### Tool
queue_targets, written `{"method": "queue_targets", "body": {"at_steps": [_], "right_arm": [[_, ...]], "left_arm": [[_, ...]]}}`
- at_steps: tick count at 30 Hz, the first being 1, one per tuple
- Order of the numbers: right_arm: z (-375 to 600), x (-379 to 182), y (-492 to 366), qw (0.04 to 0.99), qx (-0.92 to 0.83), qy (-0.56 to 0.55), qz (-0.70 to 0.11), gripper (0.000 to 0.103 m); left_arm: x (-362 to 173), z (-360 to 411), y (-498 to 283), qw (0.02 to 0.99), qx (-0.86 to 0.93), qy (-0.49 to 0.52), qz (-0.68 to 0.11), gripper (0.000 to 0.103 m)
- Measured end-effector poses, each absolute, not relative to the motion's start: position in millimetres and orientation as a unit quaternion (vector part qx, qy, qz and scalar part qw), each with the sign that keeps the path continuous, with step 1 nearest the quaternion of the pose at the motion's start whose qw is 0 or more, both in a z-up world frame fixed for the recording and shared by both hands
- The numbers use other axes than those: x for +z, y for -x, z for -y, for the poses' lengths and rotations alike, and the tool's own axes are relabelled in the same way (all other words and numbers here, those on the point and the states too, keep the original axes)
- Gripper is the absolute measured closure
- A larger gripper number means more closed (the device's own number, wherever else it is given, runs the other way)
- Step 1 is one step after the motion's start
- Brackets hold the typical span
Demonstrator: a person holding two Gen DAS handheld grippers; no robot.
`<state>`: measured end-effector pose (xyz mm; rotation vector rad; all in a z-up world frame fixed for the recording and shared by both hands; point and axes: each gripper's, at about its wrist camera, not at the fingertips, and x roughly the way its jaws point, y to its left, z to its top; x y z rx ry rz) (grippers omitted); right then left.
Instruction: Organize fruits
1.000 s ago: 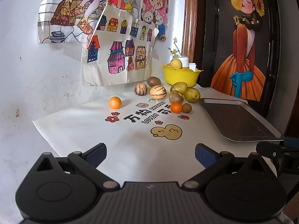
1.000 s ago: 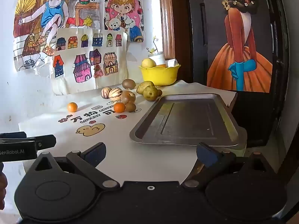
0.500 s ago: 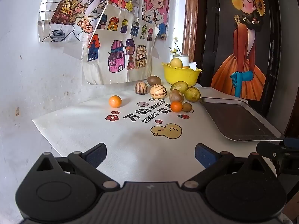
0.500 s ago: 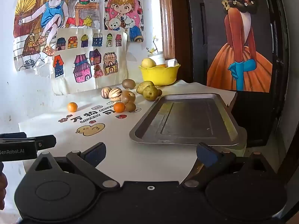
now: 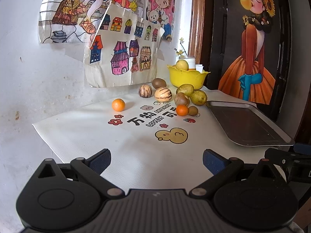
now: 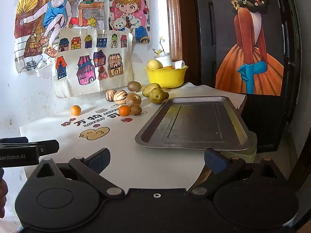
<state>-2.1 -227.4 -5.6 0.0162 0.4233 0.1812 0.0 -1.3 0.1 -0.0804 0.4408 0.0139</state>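
Fruits, loose on white printed mat: lone orange point(image 5: 118, 104) apart at left; second orange point(image 5: 182, 110) touching small kiwi point(image 5: 193, 110); two striped melons point(image 5: 162, 94); brown kiwi point(image 5: 158, 83) behind; two green pears point(image 5: 198, 97); brownish round fruit point(image 5: 182, 99). Metal tray point(image 6: 196, 124), empty, at right.

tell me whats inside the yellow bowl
A pale yellow fruit shows above the bowl rim, with something orange beside it. The wall hides whatever lies lower. The white jar looks to stand behind it.
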Motion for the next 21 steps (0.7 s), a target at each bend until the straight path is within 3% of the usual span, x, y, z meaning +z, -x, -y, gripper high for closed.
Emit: {"method": "queue_targets", "body": {"at_steps": [21], "right_arm": [[228.6, -5.7, 6.4, 0.973, 0.09, -0.006, -0.21, 0.0]], "left_arm": [[-2.4, 3.5, 1.4, 0.975, 0.006, 0.04, -0.22, 0.0]]}}
